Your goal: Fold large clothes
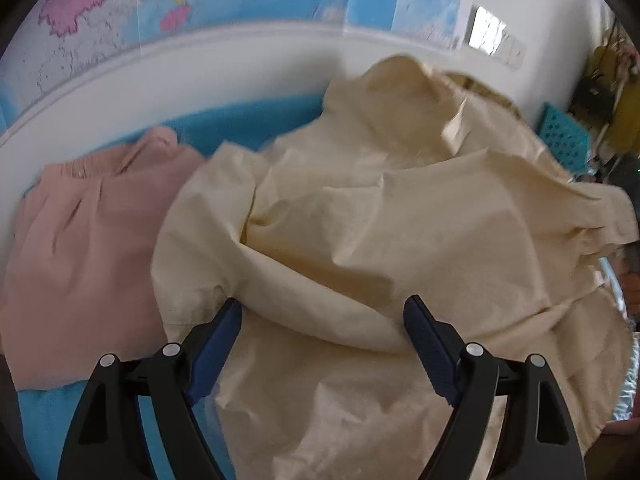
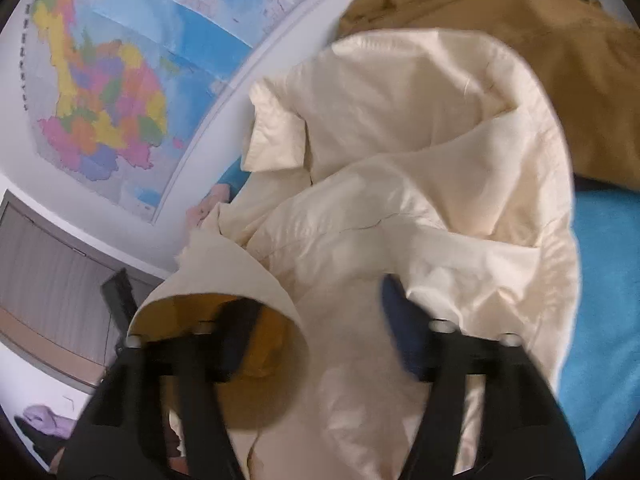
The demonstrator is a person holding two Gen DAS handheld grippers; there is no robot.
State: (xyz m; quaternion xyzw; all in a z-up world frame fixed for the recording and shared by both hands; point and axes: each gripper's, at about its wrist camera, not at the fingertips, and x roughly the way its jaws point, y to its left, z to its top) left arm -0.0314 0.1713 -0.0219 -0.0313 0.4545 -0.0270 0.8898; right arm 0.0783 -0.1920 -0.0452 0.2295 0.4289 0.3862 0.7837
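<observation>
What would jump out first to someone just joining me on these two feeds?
The crumpled cream garment fills the middle of both views, heaped on the blue surface, with the left tongs standing open over a fold of it. A pink garment lies to its left in the left wrist view, a tan one behind it in the right wrist view. Bright maps cover the wall behind.

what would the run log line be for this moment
stage: cream cotton garment crumpled on blue cloth surface | left claw: open above a fold | right claw: open, fabric draped between | pink garment: beside
</observation>
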